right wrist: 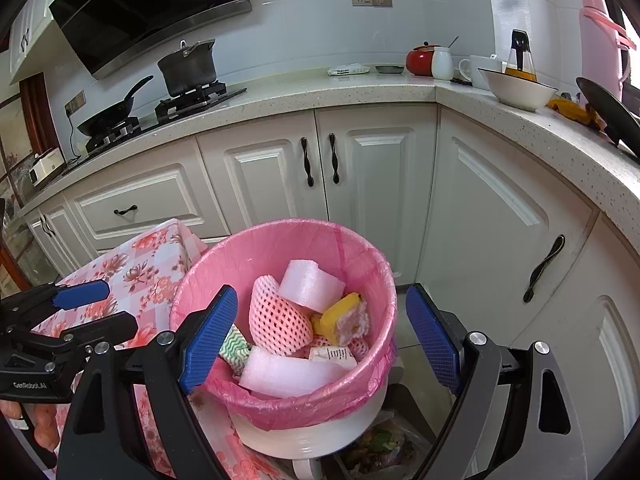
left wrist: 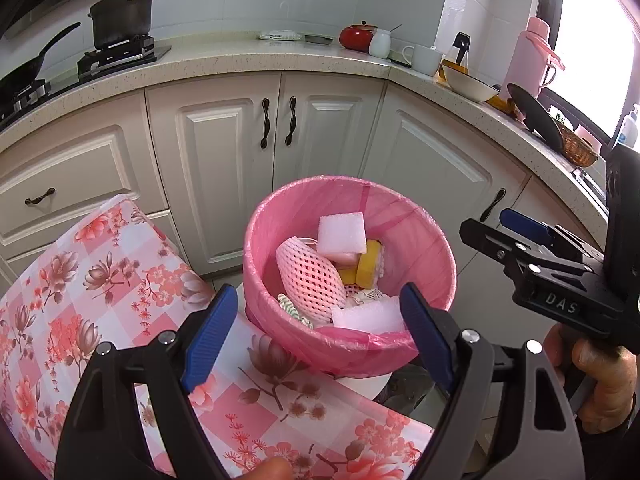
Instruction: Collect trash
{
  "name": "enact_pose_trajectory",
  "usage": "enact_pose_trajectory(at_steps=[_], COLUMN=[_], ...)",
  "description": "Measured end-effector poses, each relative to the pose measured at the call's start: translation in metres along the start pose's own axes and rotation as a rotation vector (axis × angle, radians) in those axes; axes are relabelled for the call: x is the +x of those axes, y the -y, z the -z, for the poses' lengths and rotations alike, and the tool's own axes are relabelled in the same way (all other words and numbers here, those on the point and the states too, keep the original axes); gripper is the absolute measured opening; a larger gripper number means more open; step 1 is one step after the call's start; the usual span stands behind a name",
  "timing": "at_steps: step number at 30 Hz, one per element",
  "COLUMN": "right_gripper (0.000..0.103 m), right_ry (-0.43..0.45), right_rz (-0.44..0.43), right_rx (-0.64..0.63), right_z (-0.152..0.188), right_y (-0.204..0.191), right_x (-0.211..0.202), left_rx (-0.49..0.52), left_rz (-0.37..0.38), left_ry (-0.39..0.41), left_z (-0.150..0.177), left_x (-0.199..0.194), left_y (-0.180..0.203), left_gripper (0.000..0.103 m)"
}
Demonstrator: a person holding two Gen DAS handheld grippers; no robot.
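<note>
I see both my left gripper (left wrist: 320, 340) and right gripper (right wrist: 322, 342) with jaws apart, empty, over the pink-lined bin (right wrist: 360, 264) beside the desk (left wrist: 80, 280); foam pieces (right wrist: 288, 374) lie inside.

Bin (right wrist: 280, 436) base hidden below the right claw (right wrist: 320, 336). Print on paper scrap (right wrist: 334, 356) between its pads illegible. Dark bag (right wrist: 380, 446) contents beneath indistinct.
</note>
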State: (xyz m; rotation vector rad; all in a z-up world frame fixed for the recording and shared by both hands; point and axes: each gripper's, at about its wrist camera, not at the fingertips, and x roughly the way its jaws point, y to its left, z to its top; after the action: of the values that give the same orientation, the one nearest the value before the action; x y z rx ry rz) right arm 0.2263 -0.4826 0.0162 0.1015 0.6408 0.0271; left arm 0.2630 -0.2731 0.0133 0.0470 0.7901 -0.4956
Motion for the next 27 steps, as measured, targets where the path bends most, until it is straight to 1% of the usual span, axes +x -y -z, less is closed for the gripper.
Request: enact_pose_trajectory(at_steps=[27], right_gripper=[0.081], right_ry=[-0.006], right_rz=[-0.002], right_rx=[0.003], right_z=[0.0041], right_y=[0.0019], right_x=[-0.0002], left_rx=[0.003], left_rz=[0.001], left_ry=[0.003], left_z=[-0.001], left_x=[-0.0011], left_y=[0.0022], left_gripper=[0.08])
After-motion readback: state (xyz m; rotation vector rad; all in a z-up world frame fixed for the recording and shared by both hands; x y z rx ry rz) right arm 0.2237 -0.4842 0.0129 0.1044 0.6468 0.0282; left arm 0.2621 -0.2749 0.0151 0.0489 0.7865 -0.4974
